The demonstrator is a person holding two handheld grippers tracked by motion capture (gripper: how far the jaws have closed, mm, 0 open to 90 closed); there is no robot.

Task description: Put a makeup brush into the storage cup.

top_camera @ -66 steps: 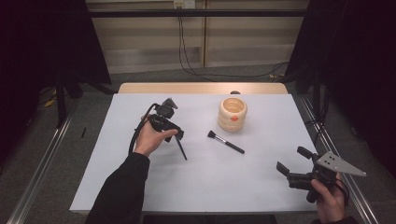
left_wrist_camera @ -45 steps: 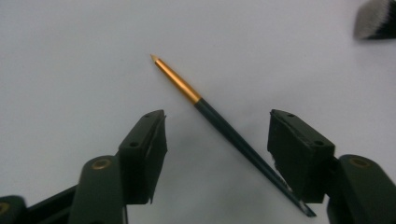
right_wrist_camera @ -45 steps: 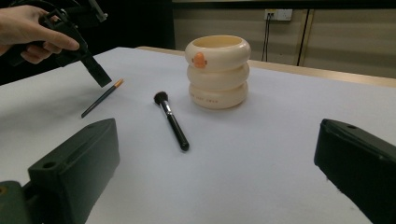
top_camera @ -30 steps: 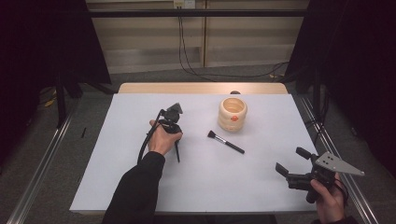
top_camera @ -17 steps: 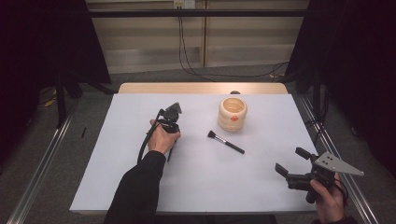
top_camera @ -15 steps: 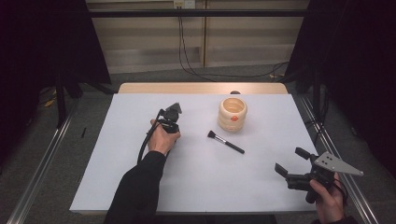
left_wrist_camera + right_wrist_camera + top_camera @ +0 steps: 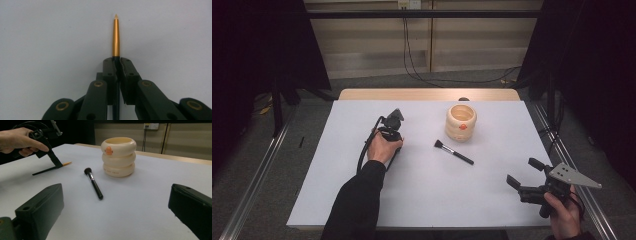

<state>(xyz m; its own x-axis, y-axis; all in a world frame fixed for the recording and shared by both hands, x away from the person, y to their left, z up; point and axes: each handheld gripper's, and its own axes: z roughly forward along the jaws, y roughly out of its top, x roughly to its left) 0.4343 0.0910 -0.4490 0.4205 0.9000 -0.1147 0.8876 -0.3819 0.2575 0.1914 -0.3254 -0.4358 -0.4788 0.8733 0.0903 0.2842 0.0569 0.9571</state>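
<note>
Jaws of left gripper (image 7: 117, 62) clamped on thin black-and-gold pencil-like stick (image 7: 116, 37), having just been closing onto it; gold tapered end juts out ahead of the tips, black shaft runs back between the pads. Seen from the right gripper view as a slim stick (image 7: 52, 168) lying low along the white table (image 7: 140, 202), gold tip pointing toward the cream ring-shaped holder (image 7: 118, 157), left gripper (image 7: 58, 165) angled down onto it, left hand (image 7: 18, 141) wrapped around the body. Placed in the high view left of centre on the table (image 7: 422, 200), left gripper (image 7: 388, 131) under the left hand (image 7: 383, 147), dark sleeve reaching in from the bottom edge. Jaws of right gripper (image 7: 522, 172) spread wide with nothing between them, held by the right hand (image 7: 562, 215) near the table's right front corner, well apart from everything else. Makeup brush (image 7: 453, 152) lying flat near the table's middle, bristles toward the left gripper, handle toward the right front; apart from the holder (image 7: 461, 122) just behind it. Holder upright, orange mark on its side, open top facing up.
</note>
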